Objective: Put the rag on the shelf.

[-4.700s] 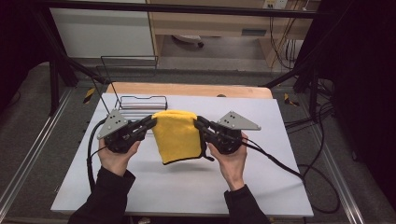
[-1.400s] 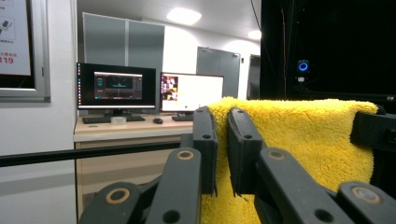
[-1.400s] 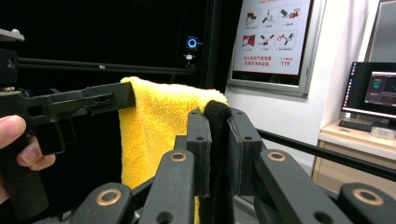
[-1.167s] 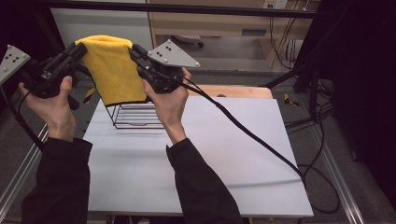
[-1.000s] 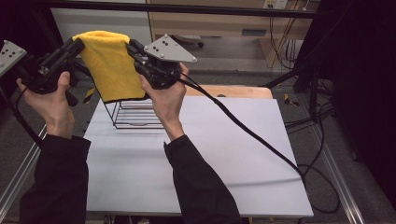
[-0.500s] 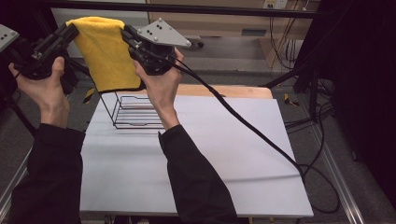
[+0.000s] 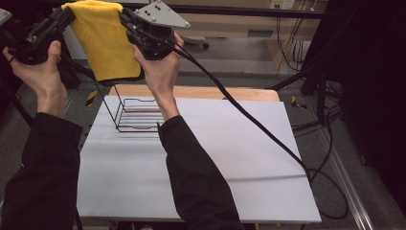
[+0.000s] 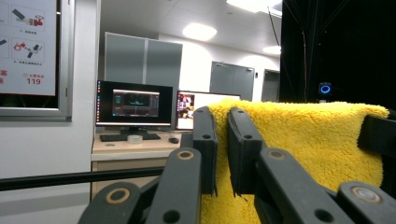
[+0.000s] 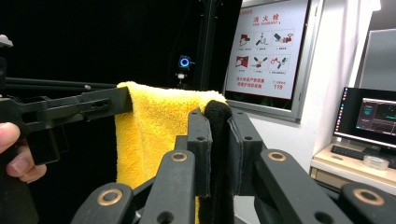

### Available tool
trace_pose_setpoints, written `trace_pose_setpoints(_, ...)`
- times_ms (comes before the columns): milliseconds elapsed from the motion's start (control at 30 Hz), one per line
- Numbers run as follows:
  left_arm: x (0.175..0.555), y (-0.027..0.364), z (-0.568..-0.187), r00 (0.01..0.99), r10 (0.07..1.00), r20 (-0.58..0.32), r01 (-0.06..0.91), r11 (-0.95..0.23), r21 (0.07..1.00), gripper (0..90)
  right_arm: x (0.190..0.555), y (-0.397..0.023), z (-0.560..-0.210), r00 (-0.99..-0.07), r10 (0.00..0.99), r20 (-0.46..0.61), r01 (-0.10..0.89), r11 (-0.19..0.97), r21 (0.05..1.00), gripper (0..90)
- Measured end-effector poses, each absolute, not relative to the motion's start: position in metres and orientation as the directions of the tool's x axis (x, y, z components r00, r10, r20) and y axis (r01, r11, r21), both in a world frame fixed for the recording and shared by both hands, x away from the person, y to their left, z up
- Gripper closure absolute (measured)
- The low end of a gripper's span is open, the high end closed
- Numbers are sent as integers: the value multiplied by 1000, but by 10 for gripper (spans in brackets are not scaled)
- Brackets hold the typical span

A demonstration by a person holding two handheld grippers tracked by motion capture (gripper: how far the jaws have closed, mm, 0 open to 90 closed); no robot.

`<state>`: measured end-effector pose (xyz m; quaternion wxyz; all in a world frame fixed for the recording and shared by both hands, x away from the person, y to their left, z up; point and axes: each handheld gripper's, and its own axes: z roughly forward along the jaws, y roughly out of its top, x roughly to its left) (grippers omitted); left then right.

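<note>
A yellow fluffy towel [image 7: 103,43] hangs stretched between my two grippers, high above the table's far left corner. The left gripper [image 7: 68,13] is shut on the towel's left top corner. At the right top corner the right gripper [image 7: 124,16], with a grey plate on top, is shut on it too. In the left gripper view the jaws [image 8: 222,154] pinch the towel [image 8: 303,140] edge. The right gripper [image 9: 219,154] in its own view clamps a shadowed fold, with the towel [image 9: 154,126] spread toward the left gripper [image 9: 79,109].
A black wire rack [image 7: 136,115] stands on the white table top [image 7: 230,158] at its far left, below the hanging towel. A wooden strip [image 7: 215,92] runs along the back edge. The right gripper's cable [image 7: 249,115] trails across the table to the right.
Both hands have lifted the towel from the table to above the rack, and in the last second carried it further up and leftward, both grippers still shut on it.
</note>
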<state>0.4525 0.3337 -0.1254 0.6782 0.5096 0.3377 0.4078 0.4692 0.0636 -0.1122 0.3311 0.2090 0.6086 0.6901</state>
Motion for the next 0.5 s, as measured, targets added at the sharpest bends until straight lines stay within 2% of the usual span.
trace_pose_setpoints(500,483,340,-128,412,910,-39,-190,127,973,826,505,73,-117,-696,713,-87,-171,-47,984,812)
